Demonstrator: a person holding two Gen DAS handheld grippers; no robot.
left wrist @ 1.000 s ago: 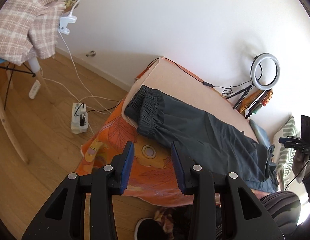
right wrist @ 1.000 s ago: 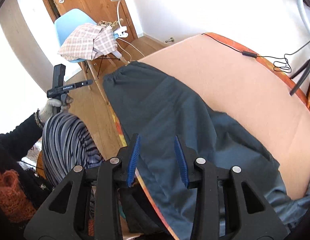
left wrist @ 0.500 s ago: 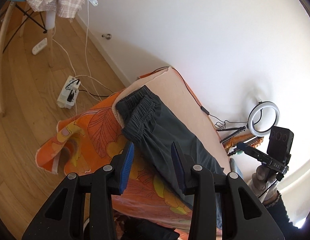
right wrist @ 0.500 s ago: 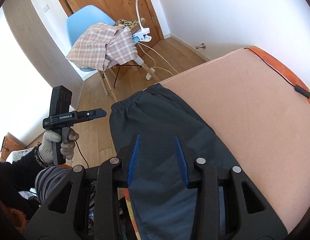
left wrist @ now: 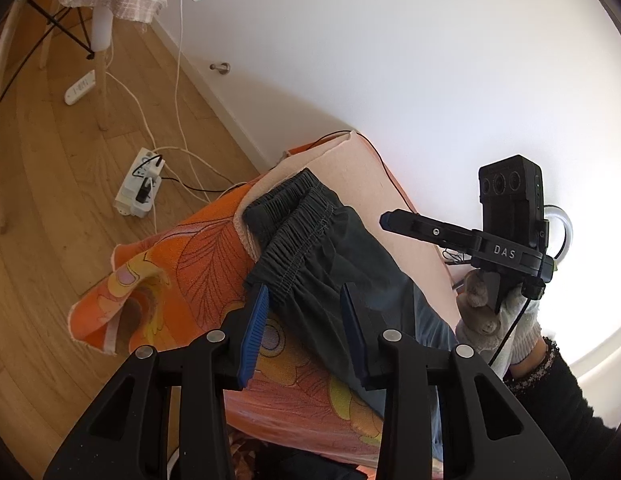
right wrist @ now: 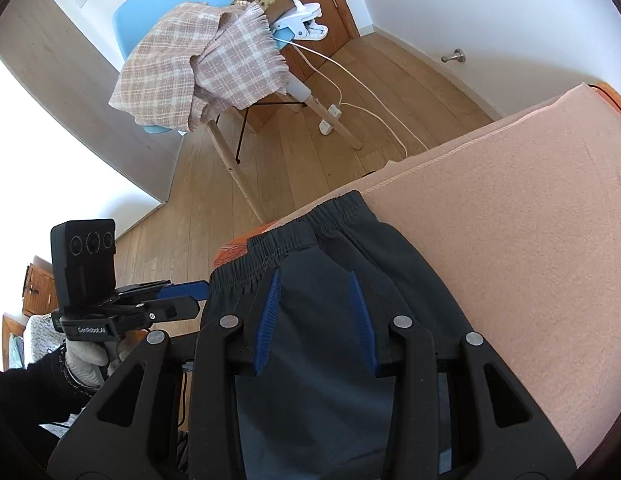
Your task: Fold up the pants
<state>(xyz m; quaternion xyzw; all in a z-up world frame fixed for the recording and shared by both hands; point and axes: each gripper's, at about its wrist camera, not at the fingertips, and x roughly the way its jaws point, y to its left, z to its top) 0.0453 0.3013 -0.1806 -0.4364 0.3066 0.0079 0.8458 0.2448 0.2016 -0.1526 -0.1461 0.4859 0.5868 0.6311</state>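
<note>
Left tongs (left wrist: 304, 312) parted, right tongs (right wrist: 314, 306) parted

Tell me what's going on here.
A person is working on dark pants laid along a peach-covered bed, a handheld claw in each hand. The left claw and right claw both hover open near the elastic waistband; neither grips the fabric. No fold at this end has begun.

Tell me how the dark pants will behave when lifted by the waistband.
The pants look thin and creased, so they will likely droop limply rather than hold shape. The gathered elastic waistband looks thicker, probably a firmer hold. One edge hangs over the orange cover, so they may slide if tugged.
</note>
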